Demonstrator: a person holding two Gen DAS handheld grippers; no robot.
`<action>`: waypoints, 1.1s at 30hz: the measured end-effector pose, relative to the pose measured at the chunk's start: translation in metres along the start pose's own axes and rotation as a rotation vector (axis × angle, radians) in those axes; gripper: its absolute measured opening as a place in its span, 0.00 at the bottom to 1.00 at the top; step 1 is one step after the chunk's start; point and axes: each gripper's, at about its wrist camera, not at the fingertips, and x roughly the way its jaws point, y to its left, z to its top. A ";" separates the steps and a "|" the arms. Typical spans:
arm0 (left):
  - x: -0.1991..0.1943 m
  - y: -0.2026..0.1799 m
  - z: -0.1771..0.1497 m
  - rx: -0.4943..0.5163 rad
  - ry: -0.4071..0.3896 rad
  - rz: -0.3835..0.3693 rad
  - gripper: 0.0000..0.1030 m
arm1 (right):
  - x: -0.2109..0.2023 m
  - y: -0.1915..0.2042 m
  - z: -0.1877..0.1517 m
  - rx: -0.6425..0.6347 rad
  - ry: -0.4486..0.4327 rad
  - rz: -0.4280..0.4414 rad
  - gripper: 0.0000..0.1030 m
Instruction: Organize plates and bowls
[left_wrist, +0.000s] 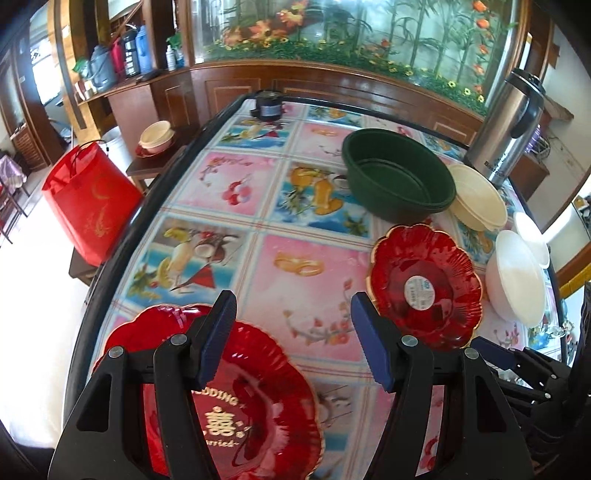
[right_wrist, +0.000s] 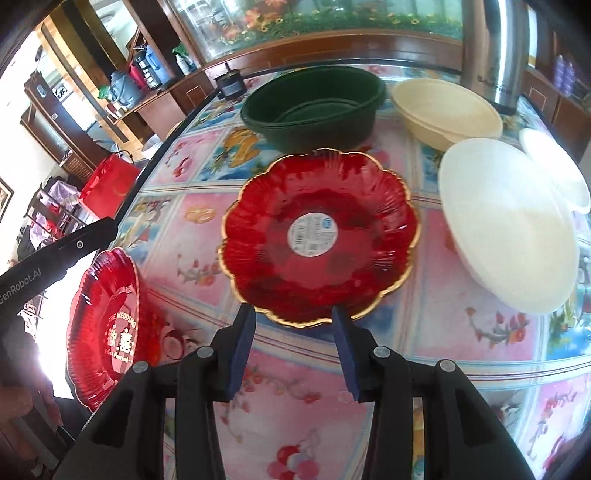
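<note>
Red plastic plates number two: the lettered plate (left_wrist: 236, 402) lies flat at the counter's (left_wrist: 258, 229) left edge beneath the left gripper (left_wrist: 293, 334), whose jaws are spread and empty, likely so they can straddle its rim. To its right, the stickered plate (right_wrist: 319, 236) lies upside down just ahead of the right gripper (right_wrist: 293, 349), jaws partly spread around nothing. Further right, a dark green tub (left_wrist: 397, 173), apparently two nested, one cream bowl (left_wrist: 476, 197) and two white bowls (left_wrist: 515, 282) crowd together, seemingly awaiting sorting.

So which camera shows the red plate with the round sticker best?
The right wrist view: the sticker plate sits whole near the middle, gold rim all visible. The left wrist view shows it smaller, off to the right.
</note>
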 end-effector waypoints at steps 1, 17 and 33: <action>0.000 -0.003 0.002 0.005 -0.003 -0.001 0.63 | 0.000 -0.002 0.000 0.004 0.000 0.000 0.42; 0.015 -0.047 0.020 0.085 -0.011 -0.036 0.63 | -0.003 -0.027 0.001 0.054 -0.007 -0.020 0.47; 0.047 -0.067 0.028 0.114 0.043 -0.048 0.63 | 0.002 -0.052 -0.001 0.102 0.006 -0.068 0.49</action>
